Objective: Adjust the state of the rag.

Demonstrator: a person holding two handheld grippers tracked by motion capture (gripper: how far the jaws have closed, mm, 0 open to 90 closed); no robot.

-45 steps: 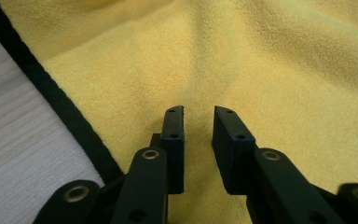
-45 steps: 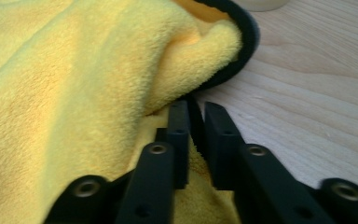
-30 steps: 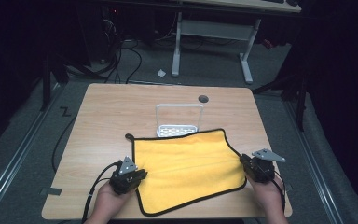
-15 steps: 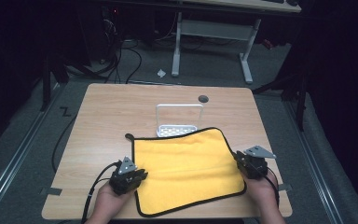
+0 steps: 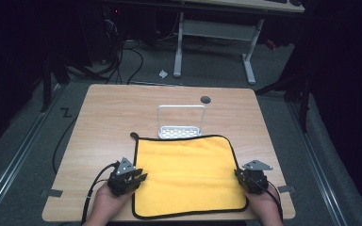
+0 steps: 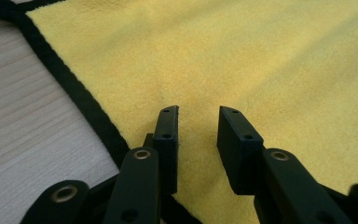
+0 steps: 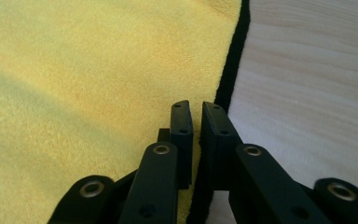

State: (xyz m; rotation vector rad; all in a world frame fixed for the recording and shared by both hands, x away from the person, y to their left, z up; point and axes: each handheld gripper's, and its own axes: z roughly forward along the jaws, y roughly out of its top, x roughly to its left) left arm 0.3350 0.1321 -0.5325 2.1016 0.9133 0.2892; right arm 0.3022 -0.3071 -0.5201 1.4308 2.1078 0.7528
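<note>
Right gripper view hides whether the right gripper (image 7: 195,108) pinches the cloth (image 7: 98,84).

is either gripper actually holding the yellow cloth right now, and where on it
The right gripper pinches the yellow cloth at its black-trimmed right edge, near the front corner. The left gripper is open over the cloth's left side, holding nothing.

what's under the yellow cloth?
The yellow cloth lies flat on the wooden table. Its far edge meets the white rack. Whatever lies beneath it is covered; no bulge shows.
</note>
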